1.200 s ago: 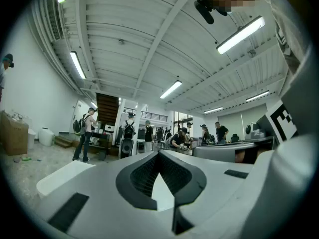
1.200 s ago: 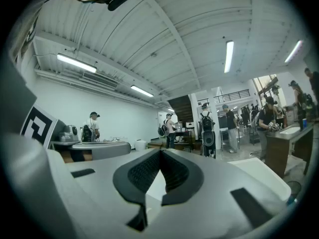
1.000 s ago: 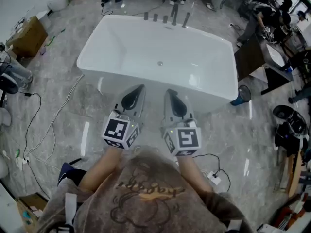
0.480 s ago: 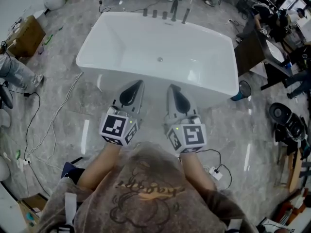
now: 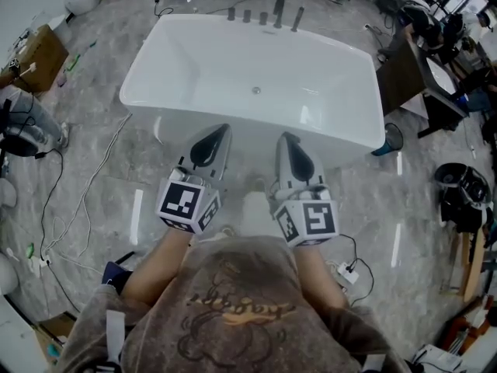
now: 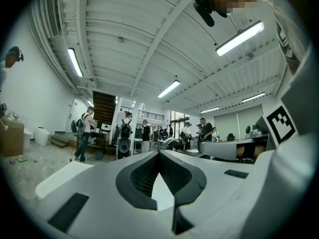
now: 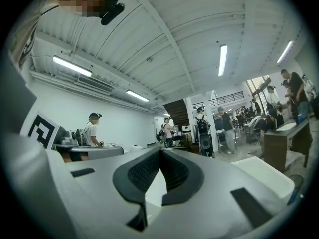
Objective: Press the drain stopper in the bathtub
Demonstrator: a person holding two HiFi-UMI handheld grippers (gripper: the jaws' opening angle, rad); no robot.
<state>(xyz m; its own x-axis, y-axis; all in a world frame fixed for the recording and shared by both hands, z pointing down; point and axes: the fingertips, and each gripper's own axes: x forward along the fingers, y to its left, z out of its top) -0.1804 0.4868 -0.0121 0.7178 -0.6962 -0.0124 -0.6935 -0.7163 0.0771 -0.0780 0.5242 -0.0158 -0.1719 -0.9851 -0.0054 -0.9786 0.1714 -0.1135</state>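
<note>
Bathtub (image 5: 178,64), one: white, rectangular, freestanding on a grey marbled floor (image 5: 78,107). Drain stopper (image 5: 255,91), one: a small round disc at the middle of the tub bottom, untouched, well apart from both grippers. Dark upright fittings (image 5: 263,18) in a row at the far rim, five by count, though small in the head view.

Grippers, two, side by side on the near side of the tub, outside it, both pointing toward it. On the near left, left gripper (image 5: 224,129), tip over the tub's near wall in the head view, with a marker cube (image 5: 189,206) at its back end and a bare forearm behind. Just beside it and roughly parallel, right gripper (image 5: 286,138), carrying a second marker cube (image 5: 307,220). Two cubes in all, one per gripper.

Seen along its own jaws, left gripper (image 6: 159,152) pressed together at the tips, with only a narrow teardrop gap behind them and nothing pinched. Same for right gripper (image 7: 160,152): tips meeting, nothing between the dark pads.

Around the tub: one cardboard box (image 5: 39,53) at the far left, loose cables (image 5: 85,189) trailing over the floor on the left, one white power strip (image 5: 347,273) near the right forearm. Several people standing far back in both gripper views, too small to count surely.
</note>
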